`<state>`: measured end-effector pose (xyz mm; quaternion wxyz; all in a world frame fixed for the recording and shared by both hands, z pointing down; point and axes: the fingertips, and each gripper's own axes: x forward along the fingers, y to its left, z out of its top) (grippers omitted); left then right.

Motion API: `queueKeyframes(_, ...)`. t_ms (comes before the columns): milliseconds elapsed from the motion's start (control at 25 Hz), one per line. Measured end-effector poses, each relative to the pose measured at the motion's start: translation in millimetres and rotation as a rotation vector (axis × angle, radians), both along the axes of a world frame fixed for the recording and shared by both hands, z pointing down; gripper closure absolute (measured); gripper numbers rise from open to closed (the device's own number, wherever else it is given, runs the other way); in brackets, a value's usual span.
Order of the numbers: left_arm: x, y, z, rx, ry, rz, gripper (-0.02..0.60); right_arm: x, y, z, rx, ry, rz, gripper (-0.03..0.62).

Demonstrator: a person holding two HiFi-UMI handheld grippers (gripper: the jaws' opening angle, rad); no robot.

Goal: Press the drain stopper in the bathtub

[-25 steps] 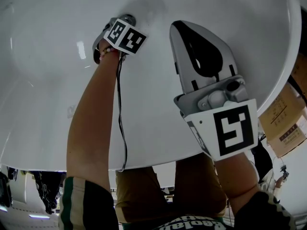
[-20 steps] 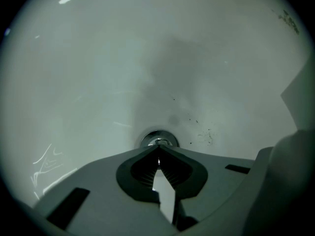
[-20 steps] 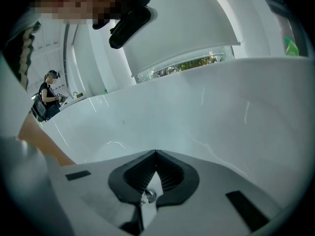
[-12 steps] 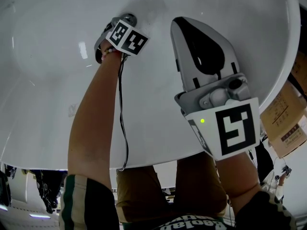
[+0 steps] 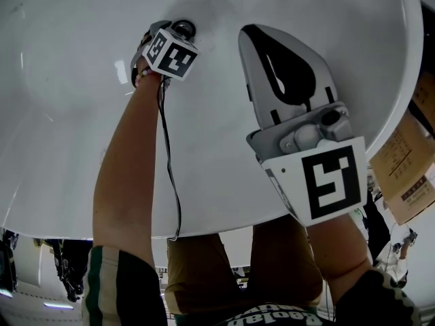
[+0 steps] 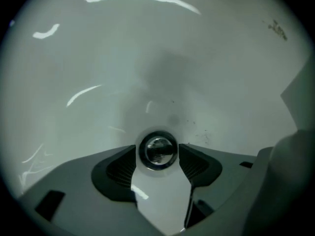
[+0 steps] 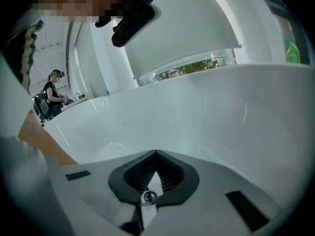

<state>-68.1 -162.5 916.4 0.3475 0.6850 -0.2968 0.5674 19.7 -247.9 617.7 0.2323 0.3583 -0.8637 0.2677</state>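
Observation:
The round chrome drain stopper (image 6: 157, 150) sits in the white bathtub floor (image 6: 98, 58). In the left gripper view it shows right between the tips of my left gripper (image 6: 157, 154). Those jaws are opening; the dark pads (image 6: 118, 167) stand either side of it without pressing. In the head view the stopper (image 5: 183, 27) peeks out past the left gripper's marker cube (image 5: 170, 53). My right gripper (image 5: 253, 38) hovers over the tub to the right, tips together and holding nothing, as the right gripper view (image 7: 156, 152) also shows.
The tub rim (image 5: 204, 229) curves in front of the person's legs. A black cable (image 5: 170, 168) runs along the left forearm. Cardboard boxes (image 5: 408, 175) stand outside the tub at the right. A green bottle (image 7: 293, 50) and a distant person (image 7: 51, 90) show beyond the tub.
The left gripper's marker cube has shifted a little to the left, and more of the stopper now shows beyond it. The right gripper has hardly moved.

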Motion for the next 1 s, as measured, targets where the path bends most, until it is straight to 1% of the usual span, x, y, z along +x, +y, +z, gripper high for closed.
queueKeyframes(40,6,4,0,-0.020,0.031,0.010,0.316,0,0,0,-0.001,0.002,-0.002,0.583)
queueKeyframes(80,12,6,0,-0.028,0.044,0.029,0.316,0,0,0,0.000,0.002,-0.005,0.583)
queueKeyframes(120,15,8,2,-0.025,0.040,0.053,0.316,0,0,0,0.001,0.002,-0.007,0.583)
queueKeyframes(200,14,8,9,-0.009,0.008,0.088,0.320,-3,0,1,-0.006,-0.002,-0.008,0.583)
queueKeyframes(240,10,7,12,-0.003,-0.007,0.094,0.344,-5,0,1,-0.012,-0.006,-0.009,0.583)
queueKeyframes(360,5,4,14,0.001,-0.021,0.089,0.352,-8,1,4,-0.024,-0.006,-0.020,0.583)
queueKeyframes(400,6,3,13,0.005,-0.024,0.085,0.365,-6,1,4,-0.024,-0.004,-0.021,0.583)
queueKeyframes(440,6,2,12,0.005,-0.028,0.082,0.400,-5,1,4,-0.023,-0.003,-0.019,0.583)
queueKeyframes(600,6,4,10,-0.016,-0.052,0.097,0.402,-5,5,3,-0.030,-0.005,-0.029,0.583)
queueKeyframes(840,8,3,7,-0.039,-0.065,0.097,0.403,-2,5,-1,-0.023,-0.009,-0.025,0.583)
queueKeyframes(1000,7,2,5,-0.040,-0.069,0.064,0.403,-2,4,-2,-0.024,-0.013,-0.024,0.583)
